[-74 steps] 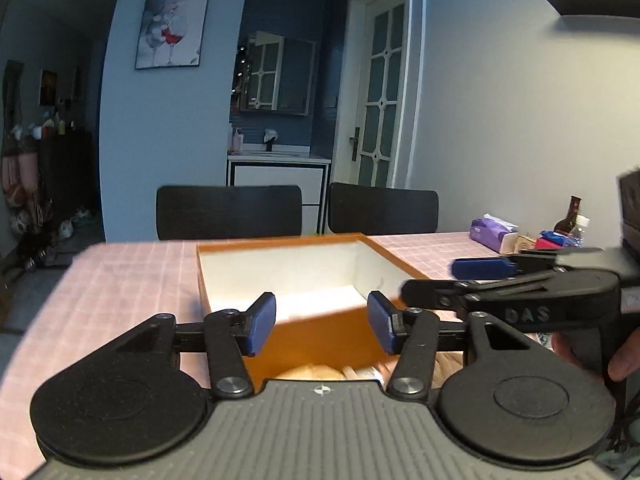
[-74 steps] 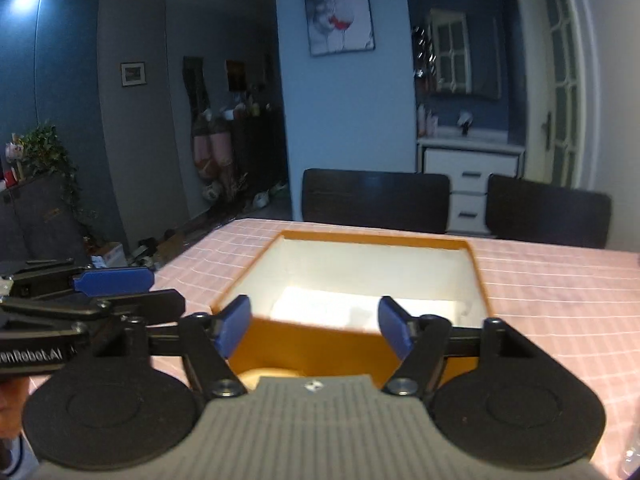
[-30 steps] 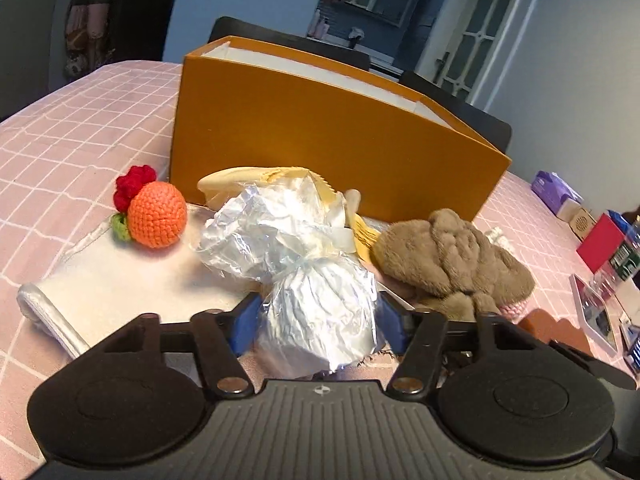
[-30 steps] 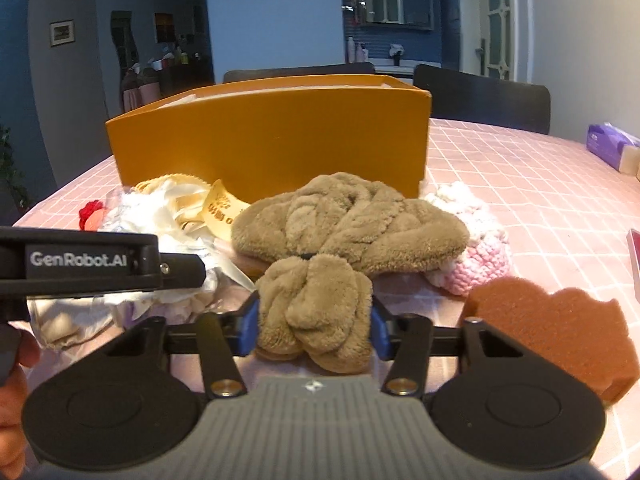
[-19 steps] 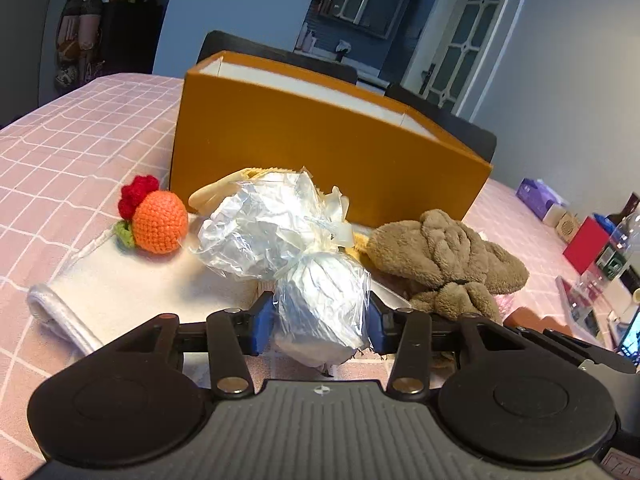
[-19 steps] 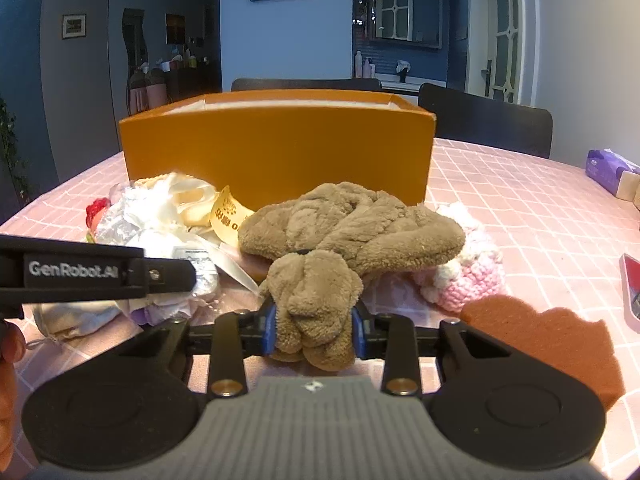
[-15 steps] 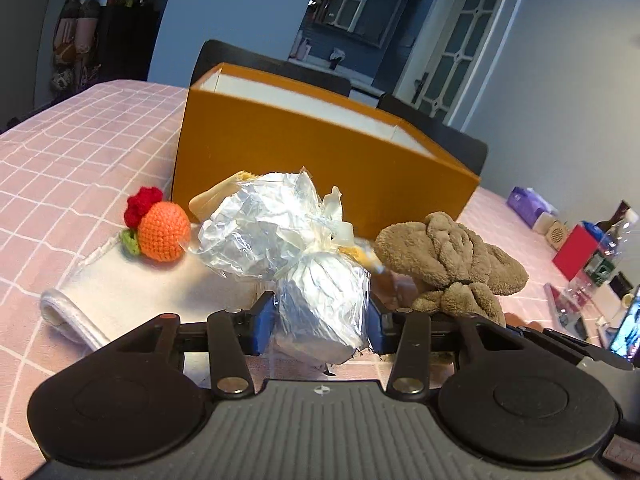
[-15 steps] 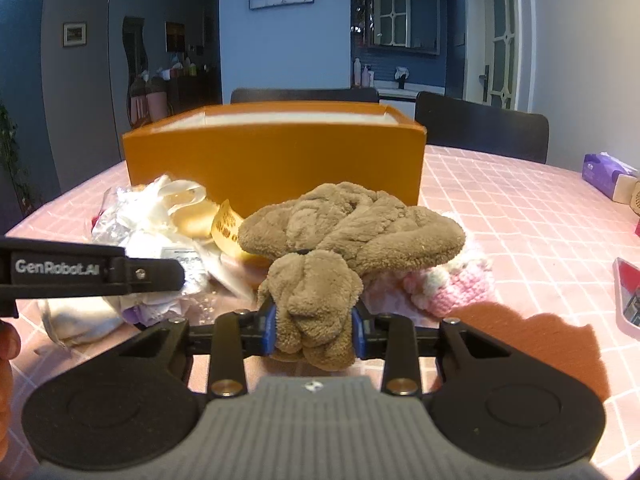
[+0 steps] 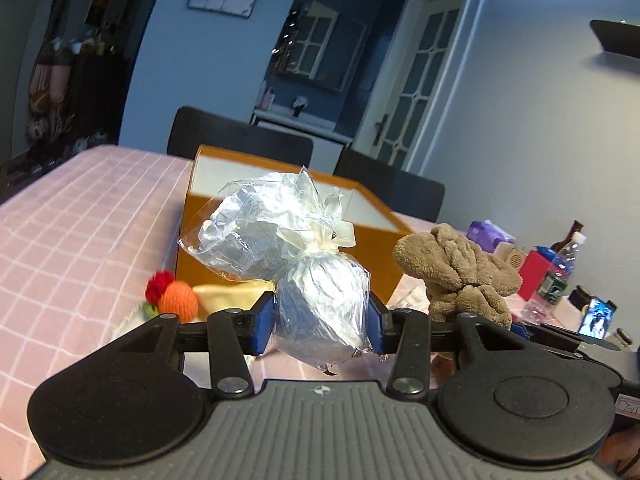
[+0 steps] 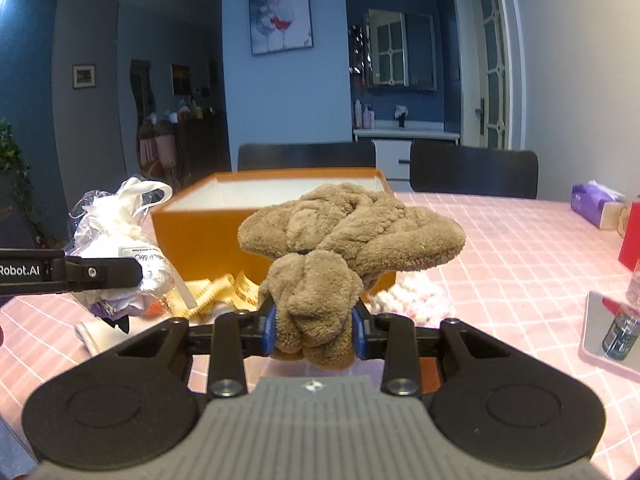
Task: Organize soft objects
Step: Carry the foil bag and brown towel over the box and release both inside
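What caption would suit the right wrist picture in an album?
Right hand-held gripper shut on a brown plush towel bundle, held up before the open orange box.

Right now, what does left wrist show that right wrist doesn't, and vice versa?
Left wrist only: the orange crochet ball and a lit phone screen at far right.
Right wrist only: the pink-and-white knit piece and yellow ribbon.
Both: the orange box, the clear-wrapped bundle in the left gripper, the brown plush in the right gripper.
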A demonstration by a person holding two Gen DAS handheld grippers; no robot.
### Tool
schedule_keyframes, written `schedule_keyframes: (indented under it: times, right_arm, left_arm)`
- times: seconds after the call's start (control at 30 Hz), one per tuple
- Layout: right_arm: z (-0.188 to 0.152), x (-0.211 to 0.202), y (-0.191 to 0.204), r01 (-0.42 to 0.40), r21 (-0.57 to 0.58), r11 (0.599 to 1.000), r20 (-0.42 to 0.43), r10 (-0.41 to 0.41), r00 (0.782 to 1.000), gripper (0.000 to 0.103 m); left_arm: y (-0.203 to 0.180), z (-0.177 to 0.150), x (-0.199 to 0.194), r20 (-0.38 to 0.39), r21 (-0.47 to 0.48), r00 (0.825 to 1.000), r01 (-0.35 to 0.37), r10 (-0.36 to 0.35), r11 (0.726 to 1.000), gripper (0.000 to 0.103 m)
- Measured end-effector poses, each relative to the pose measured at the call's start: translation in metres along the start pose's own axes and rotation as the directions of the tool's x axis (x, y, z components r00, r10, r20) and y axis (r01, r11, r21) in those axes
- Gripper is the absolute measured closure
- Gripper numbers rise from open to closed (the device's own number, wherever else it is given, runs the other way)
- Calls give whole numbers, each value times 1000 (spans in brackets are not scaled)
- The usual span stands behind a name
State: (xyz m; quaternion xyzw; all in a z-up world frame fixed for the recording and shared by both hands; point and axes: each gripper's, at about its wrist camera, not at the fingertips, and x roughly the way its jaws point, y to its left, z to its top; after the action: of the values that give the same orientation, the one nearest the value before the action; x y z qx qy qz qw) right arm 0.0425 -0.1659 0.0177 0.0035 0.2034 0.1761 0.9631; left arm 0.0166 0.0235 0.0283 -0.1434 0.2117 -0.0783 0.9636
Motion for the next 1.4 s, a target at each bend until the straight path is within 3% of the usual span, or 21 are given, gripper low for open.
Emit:
schedule_keyframes:
  times: [0.43, 0.6, 0.77, 1.03, 1.2, 1.4]
  right_arm:
    - [64, -27, 2, -101, -14, 995, 130, 102, 986, 68]
    - [101, -12, -3, -102, 13, 995, 210, 97, 973, 68]
    - [141, 22, -10, -124, 54, 991, 240, 107, 965, 68]
    - [184, 106, -22, -158, 36, 987, 79, 155, 985, 68]
    - [193, 164, -30, -176, 0, 984, -80, 175, 981, 68]
    - [181, 223, -30, -171, -49, 984, -293, 150, 944, 67]
  left_arm:
    - [-26, 54, -14, 62, 202, 996, 49, -62, 978, 51]
    - [-36, 88, 2, 115, 258, 992, 17, -48, 966, 51]
    - [-39, 124, 34, 90, 269, 994, 34, -60, 962, 51]
    - [-26, 154, 110, -98, 287, 995, 57, -30, 956, 51]
    - [-3, 155, 169, -261, 246, 965, 62, 5, 967, 51]
    - [16, 143, 220, -390, 260, 920, 66, 42, 963, 51]
